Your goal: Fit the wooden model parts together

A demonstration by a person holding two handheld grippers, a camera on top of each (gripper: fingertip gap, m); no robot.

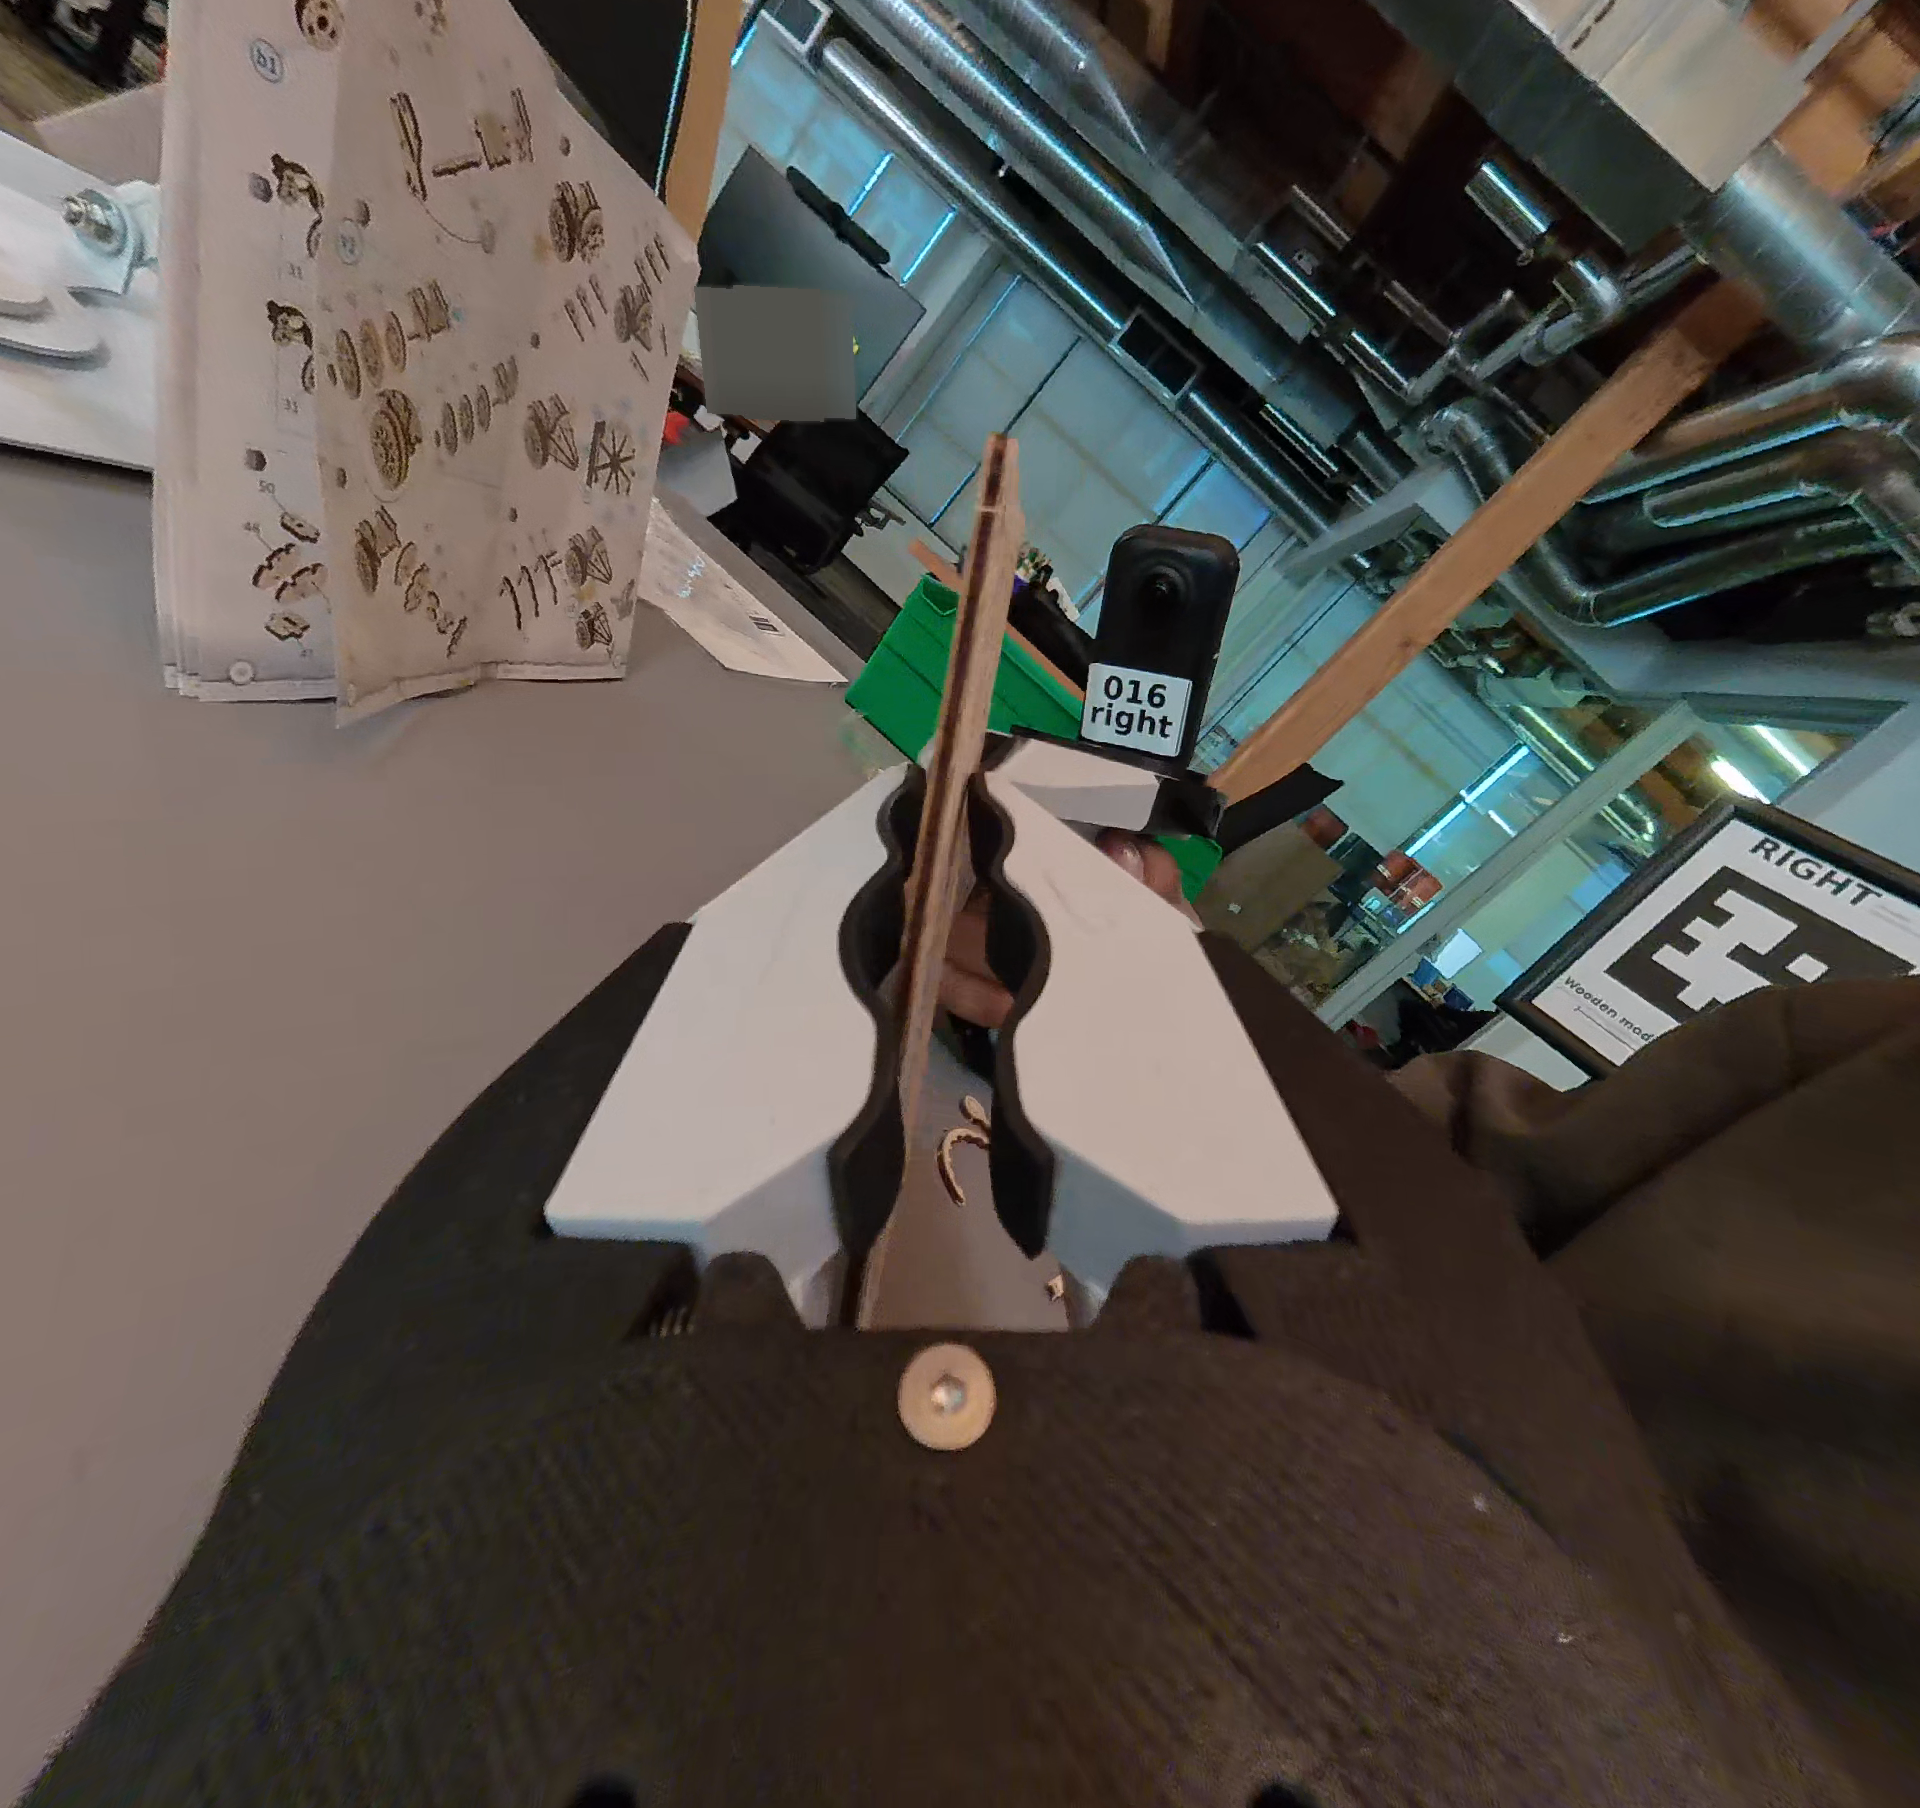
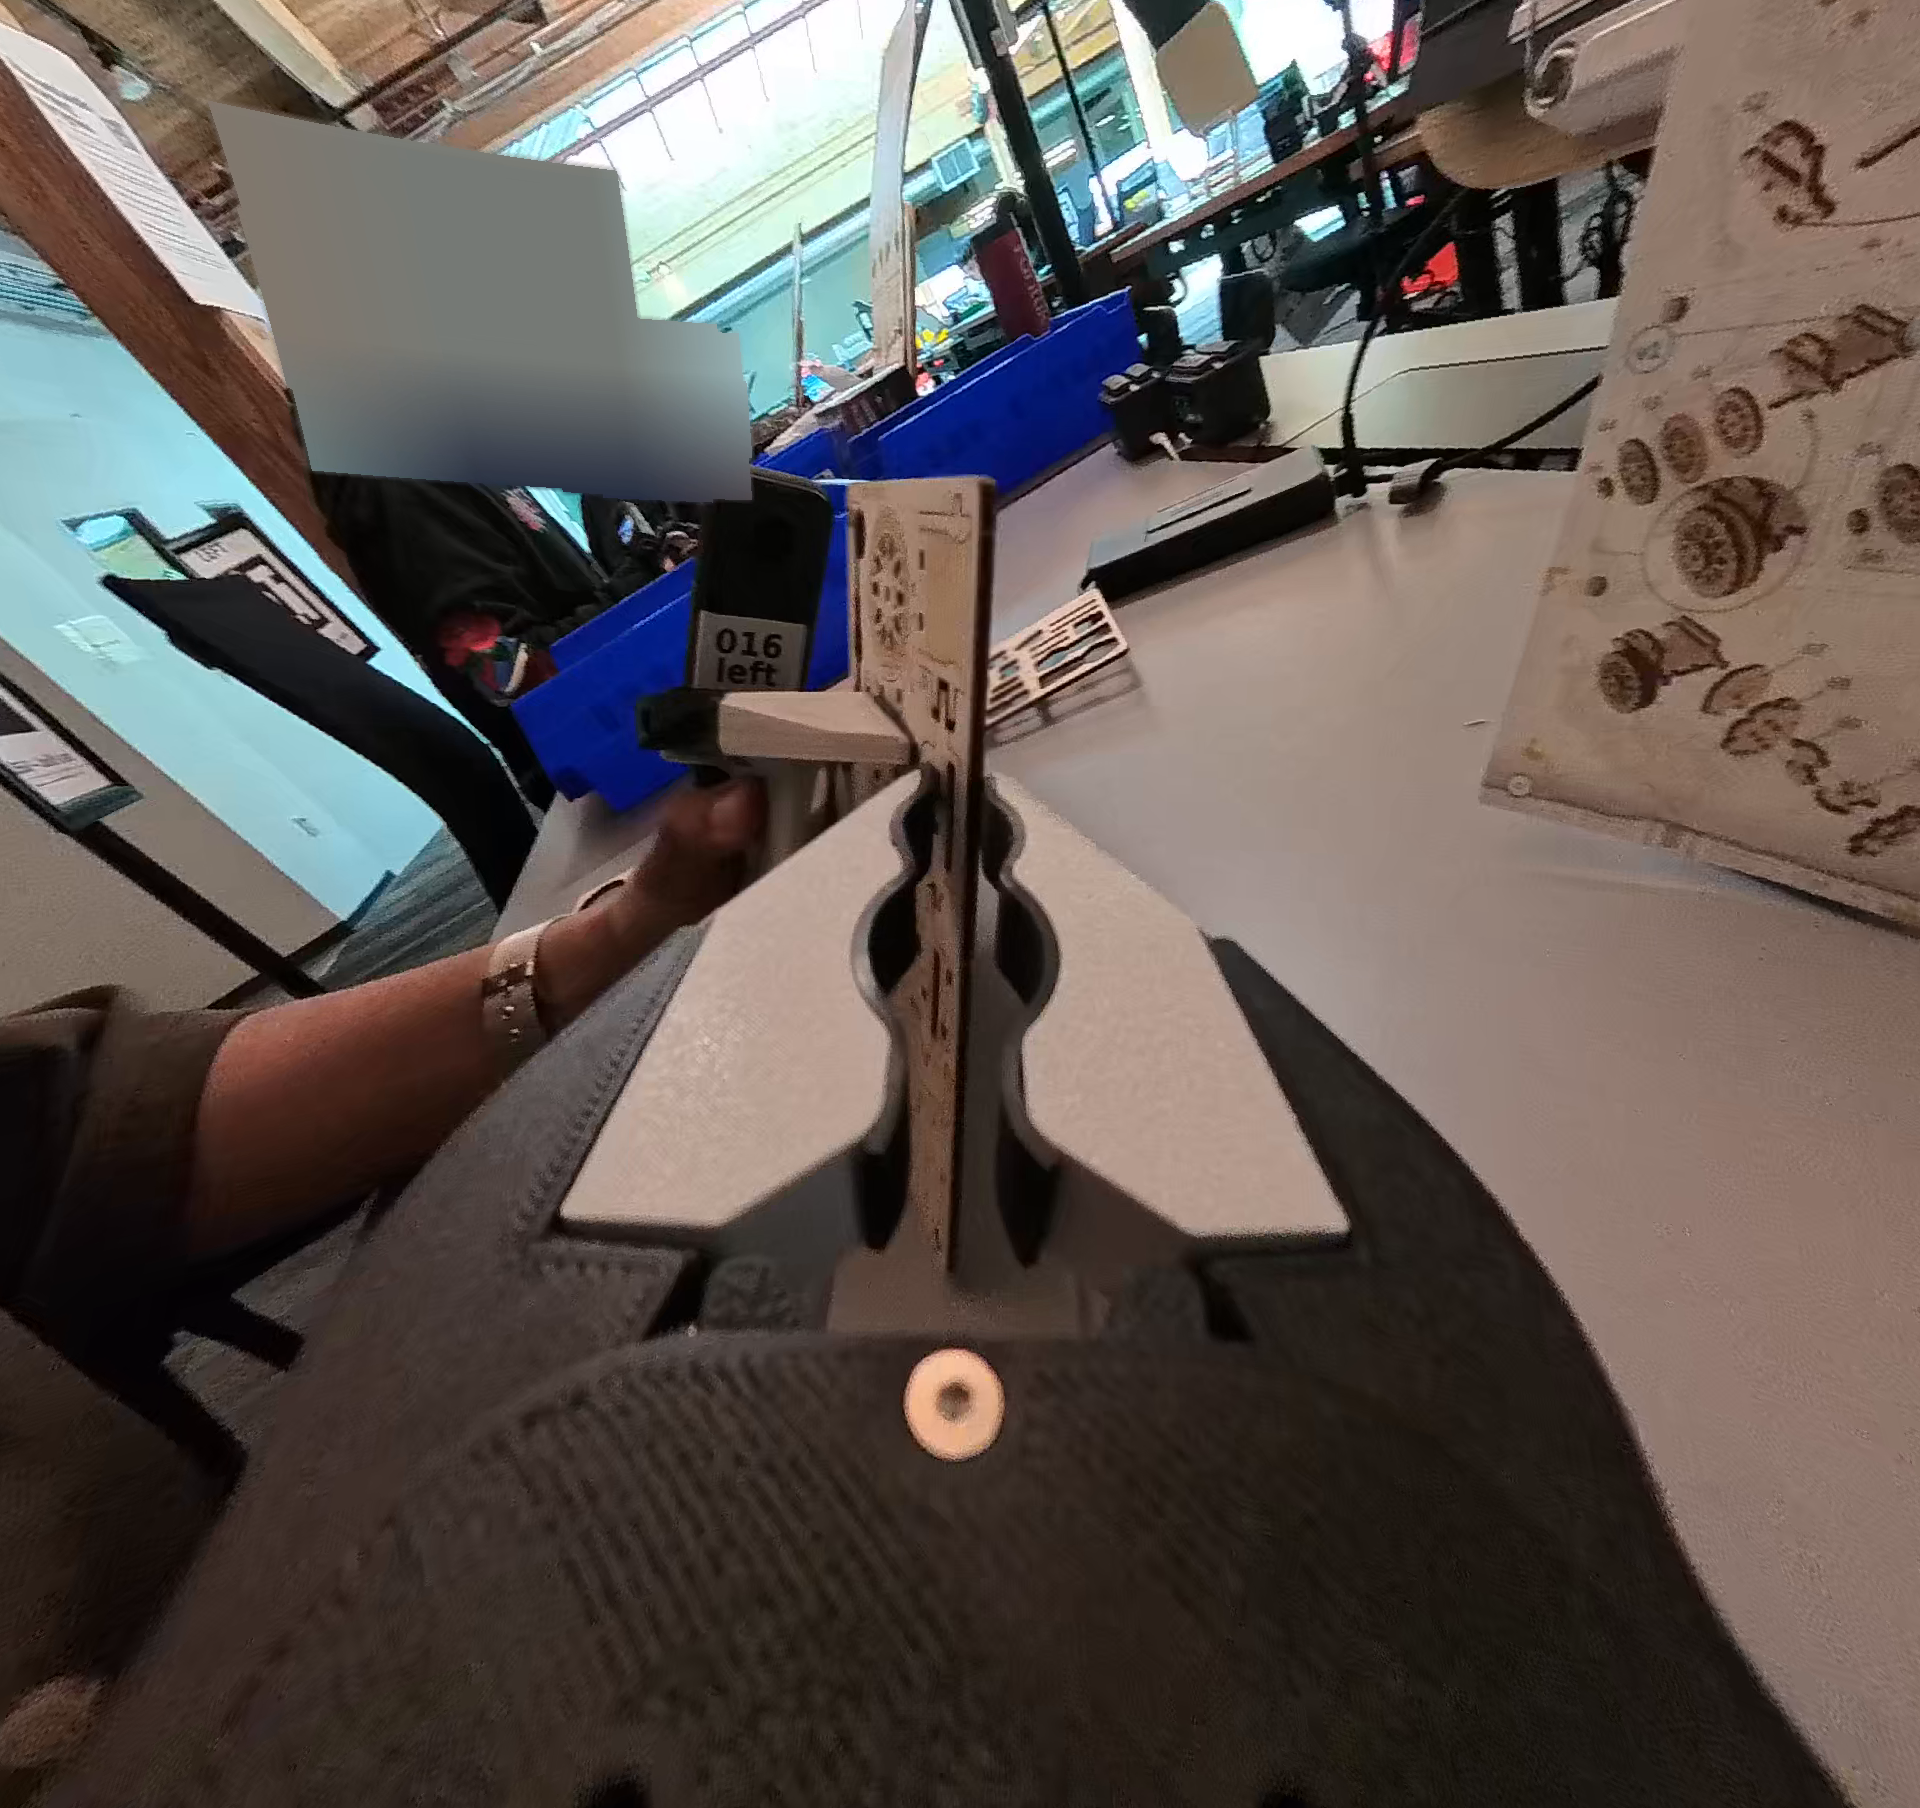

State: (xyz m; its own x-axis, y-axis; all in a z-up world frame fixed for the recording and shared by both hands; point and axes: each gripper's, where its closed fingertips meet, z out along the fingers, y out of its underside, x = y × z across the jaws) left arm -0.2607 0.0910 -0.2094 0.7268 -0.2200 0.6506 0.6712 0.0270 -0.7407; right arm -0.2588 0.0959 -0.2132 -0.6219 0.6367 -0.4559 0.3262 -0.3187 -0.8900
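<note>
The wooden sheet (image 2: 920, 709) of laser-cut model parts stood edge-on above the grey tabletop (image 2: 1351, 927), clamped from two sides: the left claw (image 1: 940, 823) pinched one edge and the right claw (image 2: 951, 823) the other (both closed on it). An instruction sheet (image 1: 416, 387) stood nearby.

The left hand-held gripper (image 1: 940, 802) is clamped on a thin wooden sheet (image 1: 961, 740), seen edge-on and rising past the fingertips. Just behind the sheet, the right hand-held gripper (image 1: 1081, 787) meets it from the right side, its black camera (image 1: 1169, 605) above. On the grey surface (image 1: 364, 927) to the left stands a folded instruction sheet (image 1: 416, 387). A green bin (image 1: 920, 662) sits beyond.
</note>
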